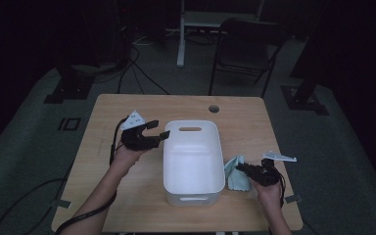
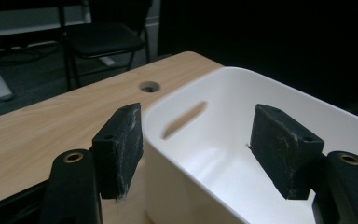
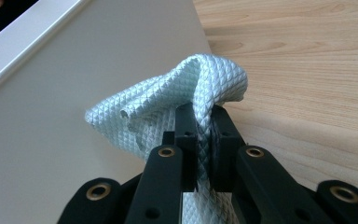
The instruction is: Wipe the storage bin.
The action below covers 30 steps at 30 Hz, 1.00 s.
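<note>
A white plastic bin (image 1: 194, 161) with handle slots stands in the middle of the wooden table (image 1: 127, 196). My left gripper (image 1: 158, 129) hovers open at the bin's far left corner; its pads (image 2: 120, 148) straddle the bin's rim (image 2: 186, 95) with nothing between them. To the right of the bin, my right gripper (image 1: 241, 167) is shut on a pale blue waffle-textured cloth (image 1: 236, 172). In the right gripper view the cloth (image 3: 186, 93) bunches up above the closed jaws, against the bin's outer wall (image 3: 51, 116).
A round cable hole (image 1: 214, 108) sits near the table's far edge. A dark folding chair (image 1: 247, 49) and a white desk leg (image 1: 181, 34) stand beyond the table. Cables trail over the floor at the far left.
</note>
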Available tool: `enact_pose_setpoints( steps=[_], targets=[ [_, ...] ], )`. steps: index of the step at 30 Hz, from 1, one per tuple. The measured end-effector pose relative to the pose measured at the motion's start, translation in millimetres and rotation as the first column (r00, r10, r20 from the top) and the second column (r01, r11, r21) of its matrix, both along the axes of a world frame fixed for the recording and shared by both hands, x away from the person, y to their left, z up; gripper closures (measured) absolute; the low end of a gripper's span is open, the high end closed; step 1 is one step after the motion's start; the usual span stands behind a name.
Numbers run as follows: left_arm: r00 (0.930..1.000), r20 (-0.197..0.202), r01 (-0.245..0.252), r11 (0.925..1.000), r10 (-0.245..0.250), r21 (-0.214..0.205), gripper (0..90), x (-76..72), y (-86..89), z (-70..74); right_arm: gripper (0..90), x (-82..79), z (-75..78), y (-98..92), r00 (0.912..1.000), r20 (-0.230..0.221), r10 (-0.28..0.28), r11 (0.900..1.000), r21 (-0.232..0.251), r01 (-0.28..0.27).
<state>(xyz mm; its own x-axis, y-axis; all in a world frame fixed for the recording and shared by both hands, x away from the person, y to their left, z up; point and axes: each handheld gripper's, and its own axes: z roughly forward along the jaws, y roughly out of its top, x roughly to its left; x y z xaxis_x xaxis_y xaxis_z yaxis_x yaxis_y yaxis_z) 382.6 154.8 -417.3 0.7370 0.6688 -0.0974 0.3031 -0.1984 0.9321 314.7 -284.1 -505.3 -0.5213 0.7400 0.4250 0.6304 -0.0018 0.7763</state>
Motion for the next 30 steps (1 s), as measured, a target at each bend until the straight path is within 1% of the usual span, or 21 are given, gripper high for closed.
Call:
enact_pose_setpoints(
  steps=[1,3,4,5,7,9,10,11,14,15,17,18,20,21,22,23,24,25,26,27,30],
  targets=[
    [0.9999,-0.002,-0.014,0.9998,0.014,0.012,34.7,6.1,-0.6,-1.0,84.4,-0.2,0.0,-0.1,1.0,0.001,-0.002,1.0,0.0,0.002],
    [0.9999,-0.013,-0.01,0.9999,0.01,0.011,34.6,17.4,-1.5,-3.4,84.3,-0.5,-0.1,-0.1,1.0,0.001,-0.003,1.0,-0.003,0.003],
    [0.9997,-0.013,-0.018,0.9995,0.018,0.025,34.7,23.8,-3.0,-4.9,84.4,-0.6,-0.3,-0.1,1.0,-0.001,-0.003,1.0,-0.003,0.003],
    [0.9997,-0.016,-0.02,0.9994,0.021,0.029,34.7,27.4,-3.9,-5.9,84.3,-0.4,-1.0,-0.1,1.0,-0.002,-0.002,1.0,-0.001,0.002],
    [0.9994,-0.022,-0.025,0.9982,0.027,0.054,34.7,36.7,-6.7,-8.7,84.3,0.0,-2.0,0.0,1.0,-0.005,-0.001,1.0,-0.005,0.001],
    [0.9995,-0.025,-0.019,0.9989,0.02,0.043,34.7,44.1,-8.4,-12.0,84.3,0.4,-3.0,0.5,1.0,-0.007,0.002,1.0,-0.005,-0.002],
    [0.9995,-0.025,-0.019,0.9987,0.021,0.046,34.8,47.6,-9.3,-14.3,84.3,0.3,-3.2,0.8,1.0,-0.007,0.003,1.0,-0.005,-0.003],
    [0.9996,-0.02,-0.018,0.9994,0.019,0.031,34.7,49.5,-9.3,-16.5,84.3,0.2,-3.5,1.2,1.0,-0.007,0.004,1.0,-0.009,-0.004],
    [0.9998,-0.012,-0.018,0.999,0.019,0.04,34.7,53.8,-11.9,-21.5,84.3,-0.2,-4.4,1.0,1.0,-0.009,0.002,1.0,-0.004,-0.002],
    [0.9997,-0.016,-0.015,0.999,0.016,0.042,34.7,55.6,-12.9,-22.4,84.3,-0.3,-4.5,0.9,1.0,-0.009,0.001,1.0,-0.004,-0.001],
    [0.9998,-0.02,0.002,0.9996,-0.002,0.028,35.0,58.1,-14.4,-23.1,84.3,-0.4,-4.7,0.6,1.0,-0.01,0.002,1.0,-0.002,-0.002],
    [0.9997,-0.023,0.011,0.9994,-0.01,0.033,37.6,60.3,-16.2,-23.8,84.3,-0.4,-5.0,0.7,0.9999,-0.011,0.002,1.0,-0.001,-0.002],
    [0.999,-0.035,0.029,0.9992,-0.028,0.029,38.5,63.7,-18.3,-25.4,84.3,-0.3,-5.9,0.9,0.9999,-0.014,0.005,1.0,-0.001,-0.005],
    [0.9985,-0.04,0.037,0.9987,-0.036,0.034,40.7,65.6,-19.5,-26.4,84.3,-0.2,-6.4,1.0,0.9999,-0.016,0.005,1.0,0.002,-0.004],
    [0.9985,-0.04,0.037,0.9987,-0.036,0.034,42.1,65.6,-19.5,-26.4,84.3,-0.2,-6.4,1.0,0.9999,-0.016,0.005,1.0,0.002,-0.004],
    [0.9958,-0.061,0.07,0.997,-0.068,0.034,42.1,70.4,-21.7,-29.5,84.3,-0.3,-6.6,1.2,0.9998,-0.018,0.006,1.0,0.002,-0.005],
    [0.9941,-0.07,0.086,0.9958,-0.083,0.033,46.8,72.1,-22.2,-30.5,84.3,-0.1,-6.8,1.0,0.9998,-0.02,0.006,1.0,0.005,-0.006],
    [0.9917,-0.08,0.102,0.9946,-0.1,0.02,48.1,73.7,-22.6,-31.3,84.3,0.2,-7.0,0.7,0.9998,-0.018,0.005,1.0,0.004,-0.005],
    [0.9912,-0.086,0.103,0.9944,-0.101,0.023,51.8,74.9,-23.4,-31.6,84.3,0.3,-7.2,0.4,0.9998,-0.02,0.004,1.0,0.004,-0.003],
    [0.9908,-0.086,0.107,0.9939,-0.105,0.027,56.7,75.7,-24.3,-32.1,84.3,0.5,-7.6,0.0,0.9998,-0.021,0.003,1.0,0.004,-0.003],
    [0.9881,-0.095,0.126,0.9906,-0.121,0.052,65.1,78.3,-26.9,-33.7,84.3,1.0,-8.9,-0.5,0.9996,-0.027,0.001,1.0,0.004,-0.001]
  ],
)
